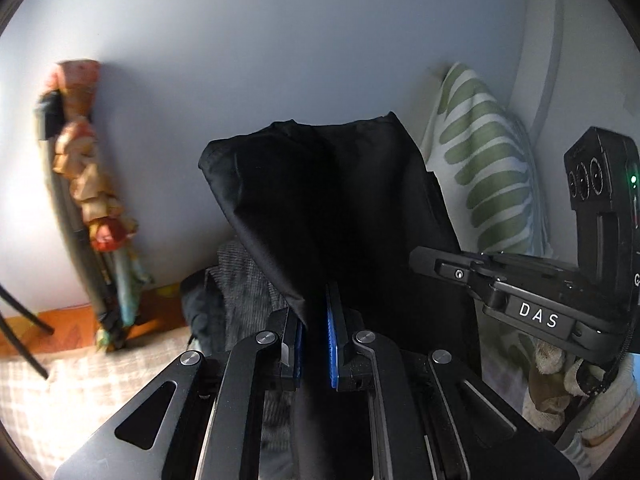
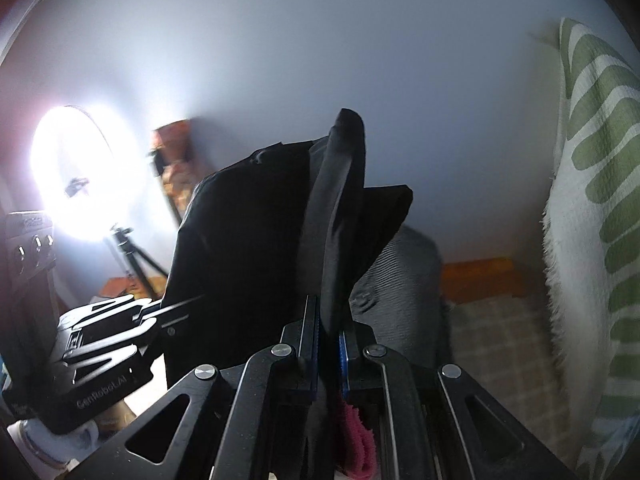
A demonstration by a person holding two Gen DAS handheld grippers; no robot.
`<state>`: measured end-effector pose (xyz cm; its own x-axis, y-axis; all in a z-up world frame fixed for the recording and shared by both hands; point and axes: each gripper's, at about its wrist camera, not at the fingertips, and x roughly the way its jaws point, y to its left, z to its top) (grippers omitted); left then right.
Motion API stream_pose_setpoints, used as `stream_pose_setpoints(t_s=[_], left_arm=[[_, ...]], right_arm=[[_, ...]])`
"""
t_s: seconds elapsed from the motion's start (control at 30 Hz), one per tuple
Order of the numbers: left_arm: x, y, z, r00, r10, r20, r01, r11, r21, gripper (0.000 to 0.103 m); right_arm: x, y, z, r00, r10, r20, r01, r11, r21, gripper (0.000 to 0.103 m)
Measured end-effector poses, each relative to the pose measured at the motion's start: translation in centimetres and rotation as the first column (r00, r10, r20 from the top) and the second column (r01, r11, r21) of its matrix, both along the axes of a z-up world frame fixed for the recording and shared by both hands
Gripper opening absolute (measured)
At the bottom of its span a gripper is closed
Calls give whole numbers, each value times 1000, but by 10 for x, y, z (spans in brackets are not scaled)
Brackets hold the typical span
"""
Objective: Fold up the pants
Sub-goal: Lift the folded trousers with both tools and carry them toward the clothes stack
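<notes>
Both the left claw [image 1: 316,344] and right claw [image 2: 329,344] were clamped on the thin, limp black fabric pants [image 1: 340,200], held aloft; edge grips judged best for such slippery cloth.

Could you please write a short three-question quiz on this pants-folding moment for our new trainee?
1. True or false: the left gripper and the right gripper each pinch the black pants.
2. What leans by the wall on the right? A) green-patterned pillow B) ladder C) mirror
3. Fill in: the bright glare comes from a ring ____.

Key: 1 true; 2 A; 3 light.
</notes>
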<state>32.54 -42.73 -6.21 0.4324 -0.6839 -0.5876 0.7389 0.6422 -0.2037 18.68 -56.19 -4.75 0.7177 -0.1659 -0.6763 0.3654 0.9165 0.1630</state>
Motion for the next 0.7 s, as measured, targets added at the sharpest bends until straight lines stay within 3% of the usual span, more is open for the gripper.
stream_pose_setpoints(t_s=[0.3, 0.47, 0.57, 0.6, 0.63, 0.7], left_arm=[[22, -25, -30, 997, 68, -31, -66, 996, 58, 8], [25, -27, -32, 995, 88, -43, -86, 994, 63, 14], [23, -27, -28, 996, 80, -36, -78, 995, 65, 16], [22, -26, -26, 996, 79, -37, -76, 995, 66, 17], [22, -24, -26, 996, 79, -39, -76, 995, 62, 21], [22, -20, -24, 996, 82, -46, -80, 995, 55, 34]], right_arm=[[27, -30, -36, 995, -55, -80, 52, 998, -34, 6], [32, -32, -42, 991, -76, -108, 70, 996, -61, 10], [31, -32, -43, 988, -92, -123, 82, 993, -85, 20], [30, -34, -45, 987, -99, -126, 88, 992, -93, 30], [29, -33, -44, 987, -104, -124, 92, 991, -98, 41], [26, -30, -38, 987, -116, -109, 104, 989, -109, 46]])
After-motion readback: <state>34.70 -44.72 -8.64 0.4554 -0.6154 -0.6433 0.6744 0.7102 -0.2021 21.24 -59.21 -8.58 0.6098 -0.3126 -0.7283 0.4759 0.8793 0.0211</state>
